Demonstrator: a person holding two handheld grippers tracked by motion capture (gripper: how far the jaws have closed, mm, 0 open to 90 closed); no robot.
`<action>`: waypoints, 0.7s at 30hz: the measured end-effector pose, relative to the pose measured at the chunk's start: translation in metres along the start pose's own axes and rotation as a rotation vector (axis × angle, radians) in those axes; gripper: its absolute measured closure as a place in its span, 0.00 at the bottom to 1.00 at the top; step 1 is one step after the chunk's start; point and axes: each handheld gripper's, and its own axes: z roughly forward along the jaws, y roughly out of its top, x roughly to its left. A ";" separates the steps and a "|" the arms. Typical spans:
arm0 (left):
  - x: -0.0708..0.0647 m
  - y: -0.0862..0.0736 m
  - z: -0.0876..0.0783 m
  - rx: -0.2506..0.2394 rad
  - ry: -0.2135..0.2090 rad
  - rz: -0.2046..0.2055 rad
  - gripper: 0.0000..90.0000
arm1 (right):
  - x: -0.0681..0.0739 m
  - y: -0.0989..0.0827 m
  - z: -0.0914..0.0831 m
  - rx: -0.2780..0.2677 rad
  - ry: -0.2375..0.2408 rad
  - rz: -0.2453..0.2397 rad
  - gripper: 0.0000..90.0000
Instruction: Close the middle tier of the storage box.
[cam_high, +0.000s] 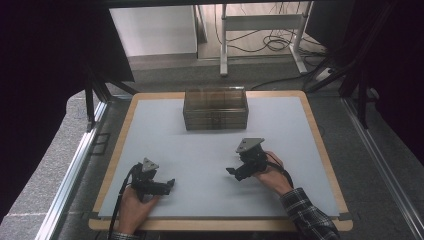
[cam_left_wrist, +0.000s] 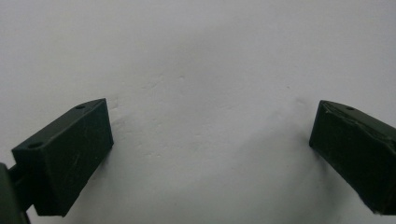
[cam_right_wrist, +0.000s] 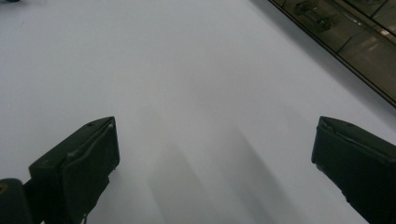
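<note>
Box: smoky translucent rectangular plastic box (cam_high: 215, 108) at the tabletop's (cam_high: 150, 130) far middle, long axis crosswise.
Nearer: right tongs (cam_high: 231, 171), box ahead, slightly left.
Left tongs (cam_high: 170, 184): farther.
Jaws: both spread, empty.

Left gripper (cam_high: 170, 185), lower left of the high view: black body, grey three-cornered plate on top, black cable trailing back toward the bottom edge. Its own view shows two blocky black jaws, each with small round holes in the upper face.

Right gripper (cam_high: 230, 171), lower centre-right: black body, grey three-cornered plate, black cable looping beside the hand. Jaws black, with worn, pale-scuffed edges.

Right sleeve (cam_high: 308, 215), lower right: dark plaid with light lines.
</note>
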 end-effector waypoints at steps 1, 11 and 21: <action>0.000 0.000 0.000 0.000 0.000 0.000 0.00 | 0.000 -0.001 -0.001 0.002 -0.002 -0.001 0.00; 0.000 0.000 0.000 0.000 0.000 0.001 0.00 | 0.000 -0.014 -0.013 0.005 -0.021 0.006 0.00; 0.000 0.000 0.000 0.001 0.000 0.000 0.00 | -0.001 -0.030 -0.025 0.010 -0.027 0.031 0.00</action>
